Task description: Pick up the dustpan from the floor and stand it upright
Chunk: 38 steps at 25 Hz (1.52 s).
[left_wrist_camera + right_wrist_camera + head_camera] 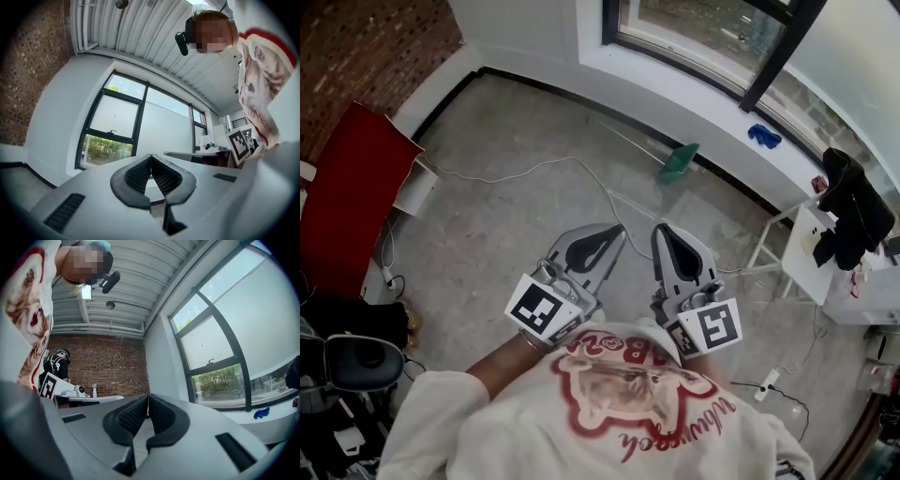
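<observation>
The green dustpan (679, 163) lies on the floor at the foot of the wall under the window, its thin pale handle (628, 138) stretching left along the floor. Both grippers are held side by side in front of the person's chest, well short of the dustpan and pointing toward it. In the head view my left gripper (617, 230) and my right gripper (661, 231) hold nothing. The left gripper (151, 156) has its ribbed pads meeting at the tips, with nothing between them. The right gripper (148, 396) is shut the same way. Neither gripper view shows the dustpan.
A white cable (534, 169) snakes over the floor between me and the dustpan. A red panel (356, 187) leans at the left. A white stand (811, 248) with black cloth (855, 202) is at the right, and a blue rag (764, 136) lies on the sill.
</observation>
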### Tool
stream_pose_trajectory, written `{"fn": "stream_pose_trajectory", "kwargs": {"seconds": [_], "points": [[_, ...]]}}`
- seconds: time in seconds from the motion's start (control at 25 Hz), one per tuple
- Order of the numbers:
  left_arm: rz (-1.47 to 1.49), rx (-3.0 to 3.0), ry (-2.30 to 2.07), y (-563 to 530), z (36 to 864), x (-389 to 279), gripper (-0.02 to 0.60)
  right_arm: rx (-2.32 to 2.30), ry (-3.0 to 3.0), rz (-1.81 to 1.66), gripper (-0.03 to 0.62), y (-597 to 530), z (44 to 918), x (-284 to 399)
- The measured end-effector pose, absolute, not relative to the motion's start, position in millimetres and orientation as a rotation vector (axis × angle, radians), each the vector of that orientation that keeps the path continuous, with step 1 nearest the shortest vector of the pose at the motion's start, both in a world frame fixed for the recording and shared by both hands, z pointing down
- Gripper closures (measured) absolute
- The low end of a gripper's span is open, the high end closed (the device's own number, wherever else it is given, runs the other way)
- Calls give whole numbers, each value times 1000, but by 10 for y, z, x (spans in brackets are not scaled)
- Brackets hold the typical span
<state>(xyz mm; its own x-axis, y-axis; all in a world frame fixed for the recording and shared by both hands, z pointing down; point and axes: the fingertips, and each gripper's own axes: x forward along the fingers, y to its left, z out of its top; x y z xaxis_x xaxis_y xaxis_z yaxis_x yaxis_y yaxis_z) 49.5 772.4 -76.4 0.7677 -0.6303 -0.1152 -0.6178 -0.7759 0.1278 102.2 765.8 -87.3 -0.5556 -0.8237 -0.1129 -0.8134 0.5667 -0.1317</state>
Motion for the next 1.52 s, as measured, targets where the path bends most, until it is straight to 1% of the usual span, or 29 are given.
{"fn": "stream_pose_trajectory", "kwargs": {"seconds": [0.16, 0.32, 0.72, 0.92, 1.2, 1.36, 1.52], "points": [[-229, 2875, -1002, 7651, -705, 330, 560, -1406, 2623, -135, 569, 7618, -758, 864], [-219, 2854, -1026, 7528, -647, 224, 561, -1403, 2629, -160, 569, 7507, -720, 844], [-211, 2845, -1108, 6654, -530, 55, 560, -1338, 2660, -161, 569, 6540, -553, 715], [-201, 2793, -1163, 5749, -354, 10, 560, -1305, 2687, -202, 569, 5672, -391, 698], [-166, 2744, -1182, 3992, -281, 101, 560, -1238, 2738, -303, 569, 3771, -206, 741], [-179, 2743, -1218, 3026, -442, 126, 560, -1220, 2768, -262, 569, 2806, -367, 739], [-179, 2745, -1277, 2357, -510, 107, 561, -1224, 2797, -207, 569, 2158, -437, 802]]}}
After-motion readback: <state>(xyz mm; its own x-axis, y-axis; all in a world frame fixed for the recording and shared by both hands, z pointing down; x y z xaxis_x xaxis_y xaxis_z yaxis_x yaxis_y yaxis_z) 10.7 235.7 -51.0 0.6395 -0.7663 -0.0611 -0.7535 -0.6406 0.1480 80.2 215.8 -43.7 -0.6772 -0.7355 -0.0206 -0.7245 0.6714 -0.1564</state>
